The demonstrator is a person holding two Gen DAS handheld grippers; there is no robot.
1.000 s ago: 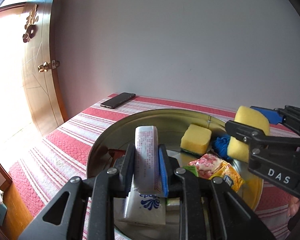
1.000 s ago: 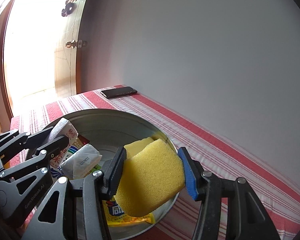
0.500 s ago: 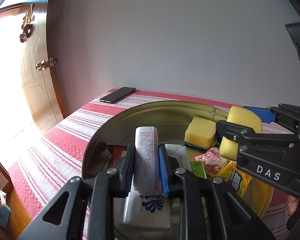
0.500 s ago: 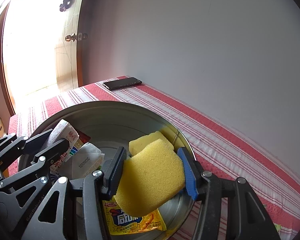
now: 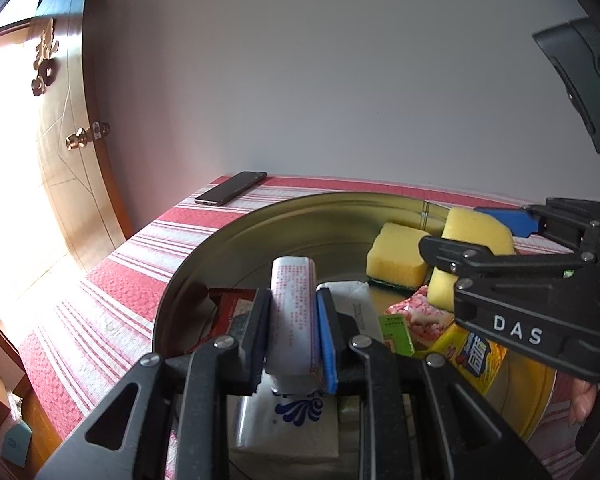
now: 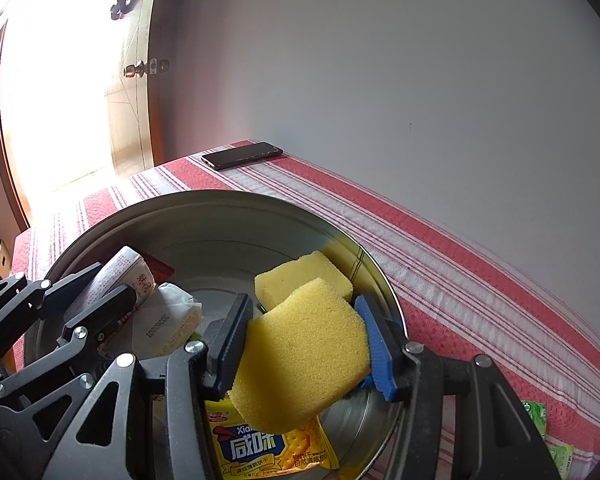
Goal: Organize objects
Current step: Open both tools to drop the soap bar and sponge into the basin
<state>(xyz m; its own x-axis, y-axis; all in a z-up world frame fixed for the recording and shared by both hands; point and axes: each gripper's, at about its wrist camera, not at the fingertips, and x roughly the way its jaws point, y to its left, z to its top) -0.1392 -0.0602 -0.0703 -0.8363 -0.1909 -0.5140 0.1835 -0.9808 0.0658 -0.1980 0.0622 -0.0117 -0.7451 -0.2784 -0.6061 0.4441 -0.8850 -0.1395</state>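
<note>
The left gripper (image 5: 293, 322) pinches a slim white paper-wrapped packet (image 5: 292, 304) with red print, held upright over a round shiny metal basin (image 6: 203, 220). The right gripper (image 6: 306, 344) squeezes a porous yellow foam sponge (image 6: 304, 356) above the basin's right side. Inside lie a second yellow sponge with a green scouring base (image 5: 398, 258), a glossy yellow cracker packet (image 6: 267, 450), a pink speckled snack wrapper (image 5: 420, 320) and a white tissue pack (image 5: 287, 420). The basin sits on a red-and-white striped woven cloth covering the surface (image 6: 460, 264), where a flat black phone (image 6: 241, 155) rests near the wall.
</note>
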